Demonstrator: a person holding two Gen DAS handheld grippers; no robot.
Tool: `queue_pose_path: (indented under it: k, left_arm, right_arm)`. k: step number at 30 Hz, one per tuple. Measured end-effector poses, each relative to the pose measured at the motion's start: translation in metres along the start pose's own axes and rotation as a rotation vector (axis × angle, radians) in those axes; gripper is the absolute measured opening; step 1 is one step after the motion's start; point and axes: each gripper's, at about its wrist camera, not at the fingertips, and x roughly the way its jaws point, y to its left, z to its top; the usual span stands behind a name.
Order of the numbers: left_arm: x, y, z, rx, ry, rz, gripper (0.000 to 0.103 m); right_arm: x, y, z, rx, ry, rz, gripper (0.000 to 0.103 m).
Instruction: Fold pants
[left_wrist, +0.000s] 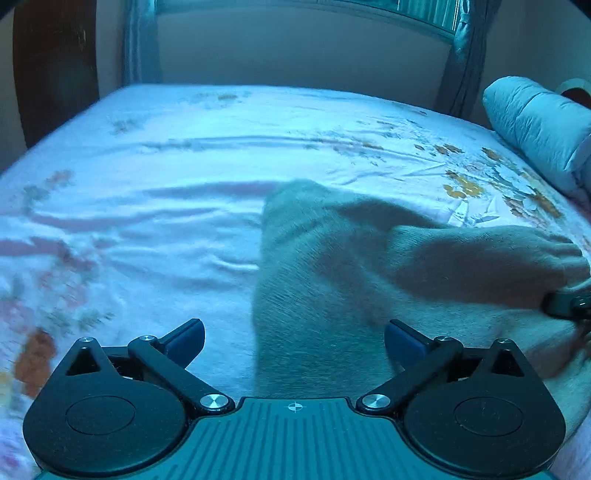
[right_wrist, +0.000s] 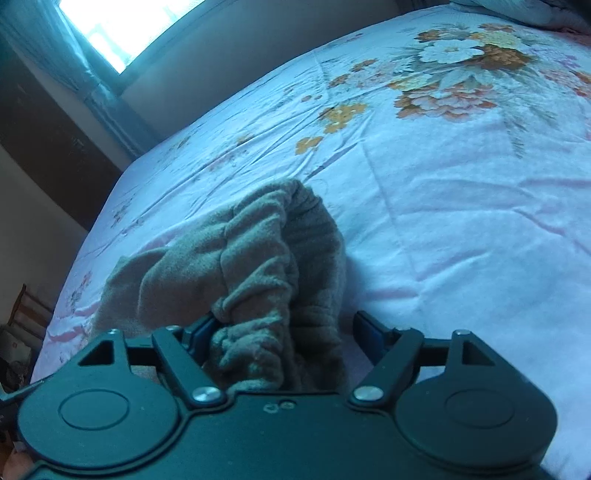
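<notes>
Grey-beige fleece pants (left_wrist: 332, 258) lie crumpled on the floral bed sheet (left_wrist: 147, 166). My left gripper (left_wrist: 293, 343) is open wide just above them; the cloth runs between its blue pads without either pad pressing it. At the right edge of the left wrist view, the tip of my right gripper (left_wrist: 569, 304) sits against a raised fold. In the right wrist view the gathered waistband of the pants (right_wrist: 258, 258) bunches between the fingers of the right gripper (right_wrist: 284, 328). The left pad touches the cloth and the right pad stands clear, so the jaws are open.
A rolled pale-blue quilt (left_wrist: 535, 125) lies at the bed's far right corner. Beyond the bed are a wall, grey curtains (left_wrist: 465, 55) and a window (right_wrist: 122, 29). A dark wooden wardrobe (left_wrist: 55, 66) stands at the far left, and a wooden chair (right_wrist: 26, 317) beside the bed.
</notes>
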Motion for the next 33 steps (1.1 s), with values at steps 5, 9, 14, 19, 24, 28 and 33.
queue_pose_path:
  k: [5, 9, 14, 19, 24, 28, 33]
  left_arm:
    - [-0.048, 0.010, 0.010, 0.009, -0.032, 0.038, 0.103]
    - [-0.097, 0.007, 0.008, 0.020, -0.019, 0.074, 0.103]
    - [-0.173, -0.001, -0.008, -0.016, -0.055, 0.049, 0.103]
    - [-0.250, -0.014, -0.034, -0.030, -0.103, 0.049, 0.103]
    - [-0.312, -0.019, -0.065, -0.009, -0.138, 0.095, 0.103]
    - [-0.345, -0.016, -0.085, -0.021, -0.161, 0.073, 0.103]
    - [-0.365, -0.014, -0.100, -0.031, -0.164, 0.090, 0.103]
  right_arm:
    - [-0.030, -0.002, 0.002, 0.035, -0.037, -0.018, 0.071]
    - [-0.072, -0.001, 0.007, 0.105, -0.120, -0.026, 0.073]
    - [-0.143, 0.043, -0.015, -0.005, -0.188, -0.017, 0.073]
    - [-0.217, 0.093, -0.066, -0.147, -0.260, -0.010, 0.075]
    - [-0.276, 0.118, -0.112, -0.221, -0.299, 0.023, 0.075]
    - [-0.313, 0.127, -0.141, -0.261, -0.358, 0.003, 0.076]
    - [-0.335, 0.129, -0.163, -0.282, -0.383, 0.003, 0.076]
